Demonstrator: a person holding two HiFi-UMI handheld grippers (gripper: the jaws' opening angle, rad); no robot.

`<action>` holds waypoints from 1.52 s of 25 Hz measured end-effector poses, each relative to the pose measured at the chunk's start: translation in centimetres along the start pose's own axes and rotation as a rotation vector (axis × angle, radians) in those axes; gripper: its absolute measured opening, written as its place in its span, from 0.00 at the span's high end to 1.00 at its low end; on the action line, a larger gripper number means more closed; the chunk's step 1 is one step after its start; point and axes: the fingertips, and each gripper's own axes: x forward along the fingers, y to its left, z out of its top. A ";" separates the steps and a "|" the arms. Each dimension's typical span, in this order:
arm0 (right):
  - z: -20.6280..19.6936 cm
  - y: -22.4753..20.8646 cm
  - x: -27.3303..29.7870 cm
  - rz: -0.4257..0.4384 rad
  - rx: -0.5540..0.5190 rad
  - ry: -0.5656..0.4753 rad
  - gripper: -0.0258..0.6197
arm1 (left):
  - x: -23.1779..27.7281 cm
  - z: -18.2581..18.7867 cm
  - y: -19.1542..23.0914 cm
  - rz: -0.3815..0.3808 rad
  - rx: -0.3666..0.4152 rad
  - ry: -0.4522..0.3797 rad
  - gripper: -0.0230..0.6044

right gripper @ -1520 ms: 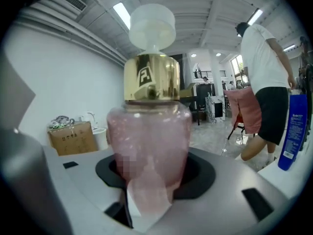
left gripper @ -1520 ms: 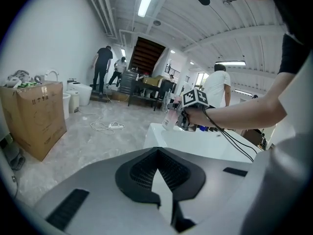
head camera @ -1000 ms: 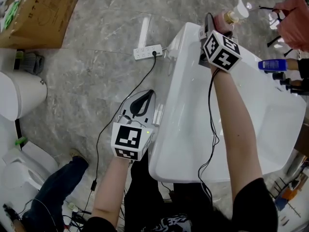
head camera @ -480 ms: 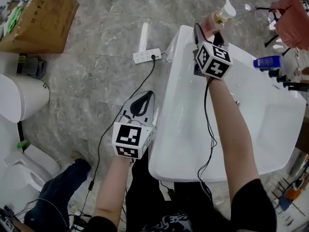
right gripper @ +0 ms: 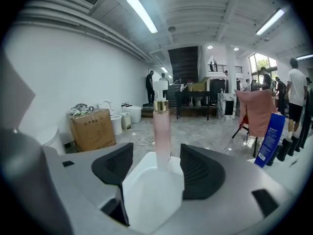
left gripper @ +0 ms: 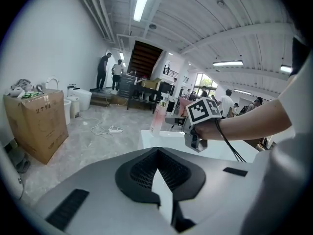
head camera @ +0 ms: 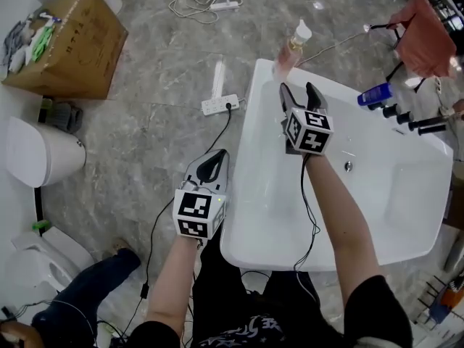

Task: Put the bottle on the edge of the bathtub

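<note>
A pink pump bottle (head camera: 288,55) with a gold collar stands upright on the far corner rim of the white bathtub (head camera: 243,187). My right gripper (head camera: 298,95) hovers over the tub a short way behind it, jaws open and empty. In the right gripper view the bottle (right gripper: 162,131) stands free beyond the gap of that gripper (right gripper: 157,168), touching neither pad. My left gripper (head camera: 213,162) hangs outside the tub's left wall over the floor, shut on nothing. The left gripper view shows its jaws (left gripper: 157,155) closed, with the bottle (left gripper: 157,117) far ahead.
A blue bottle (head camera: 373,94) and black faucet fittings (head camera: 415,119) line the tub's far right rim. On the floor lie a power strip (head camera: 221,104) with its cable, a cardboard box (head camera: 69,42) and a toilet (head camera: 40,151). A person's leg (head camera: 87,288) is at bottom left.
My right gripper has let go of the pink bottle and drawn back toward me over the tub. The bottle stays standing on the corner rim. The left gripper has hardly moved.
</note>
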 end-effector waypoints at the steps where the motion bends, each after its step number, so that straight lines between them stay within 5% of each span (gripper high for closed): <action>1: 0.0 0.2 -1.3 0.017 0.005 0.011 0.51 | -0.7 0.3 -0.7 0.001 0.002 -0.006 0.94; 8: 2.5 1.0 -10.8 0.140 0.023 0.008 0.52 | -5.5 0.8 -5.7 0.032 -0.047 -0.027 0.94; 10: 2.6 0.8 -14.1 0.145 0.015 0.012 0.63 | -7.0 0.4 -7.7 0.036 -0.073 -0.023 0.94; 18: 1.9 -1.5 -27.1 0.256 0.024 0.025 0.75 | -10.4 0.2 -18.3 0.046 -0.048 -0.026 0.94; 24: -0.5 -4.7 -35.2 0.286 -0.057 0.064 0.92 | -13.4 -0.9 -26.2 0.104 -0.121 -0.071 0.94; 38: -4.7 -6.0 -44.0 0.436 -0.049 0.112 0.94 | -21.3 -4.7 -34.4 0.222 -0.194 -0.073 0.94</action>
